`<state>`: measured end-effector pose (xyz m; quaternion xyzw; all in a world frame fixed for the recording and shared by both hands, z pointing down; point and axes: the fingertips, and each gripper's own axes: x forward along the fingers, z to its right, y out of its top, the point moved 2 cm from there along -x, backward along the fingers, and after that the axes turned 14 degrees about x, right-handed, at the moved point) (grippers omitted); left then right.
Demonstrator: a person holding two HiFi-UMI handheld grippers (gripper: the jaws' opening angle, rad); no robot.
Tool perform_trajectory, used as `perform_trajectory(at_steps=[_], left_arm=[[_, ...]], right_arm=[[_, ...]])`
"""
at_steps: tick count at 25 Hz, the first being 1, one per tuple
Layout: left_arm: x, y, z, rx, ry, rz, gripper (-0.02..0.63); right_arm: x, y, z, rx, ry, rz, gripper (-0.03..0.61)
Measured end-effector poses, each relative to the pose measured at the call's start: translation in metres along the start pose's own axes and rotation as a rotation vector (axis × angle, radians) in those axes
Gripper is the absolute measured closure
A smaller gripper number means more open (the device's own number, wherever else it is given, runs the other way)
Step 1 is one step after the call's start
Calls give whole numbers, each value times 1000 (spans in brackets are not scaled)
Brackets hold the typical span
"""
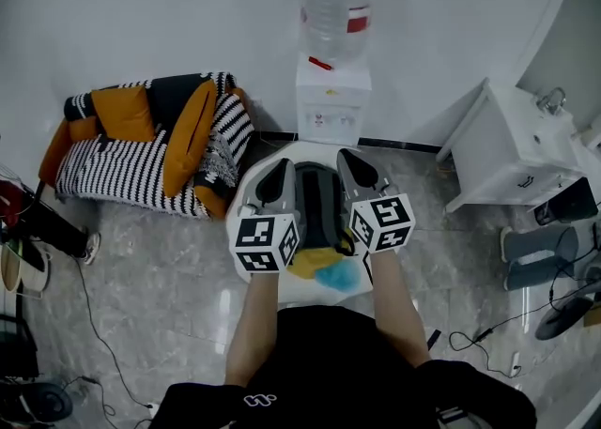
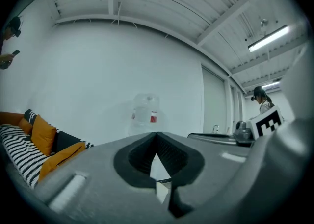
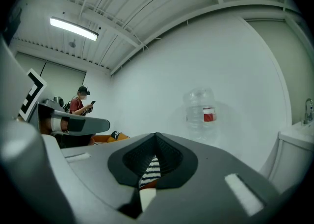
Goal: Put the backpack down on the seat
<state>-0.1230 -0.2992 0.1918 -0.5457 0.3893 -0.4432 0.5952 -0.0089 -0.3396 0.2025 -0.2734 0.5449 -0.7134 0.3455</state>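
Note:
In the head view a grey and dark backpack [image 1: 319, 200] lies on a white seat [image 1: 243, 200], with yellow and blue patches at its near end. My left gripper [image 1: 279, 174] is beside its left edge and my right gripper [image 1: 350, 160] beside its right edge, both above it and pointing away from me. In the left gripper view the left gripper [image 2: 157, 135] has its jaws closed together with nothing seen between them. The right gripper [image 3: 156, 136] looks the same in the right gripper view. Whether either one touches the backpack is hidden.
A white water dispenser [image 1: 332, 103] with a clear bottle [image 2: 145, 115] stands against the wall behind the seat. A striped sofa [image 1: 131, 169] with orange cushions is at the left, a white sink cabinet [image 1: 516, 150] at the right. Cables lie on the floor. A person [image 3: 81, 104] stands to the side.

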Motion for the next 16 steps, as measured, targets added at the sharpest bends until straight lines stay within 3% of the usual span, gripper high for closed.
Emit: perform_trajectory(at_steps=[16], left_arm=[[18,-3,-8,-7,-5,12,614]], right_arm=[[20,10,2,-20,16,24,572]])
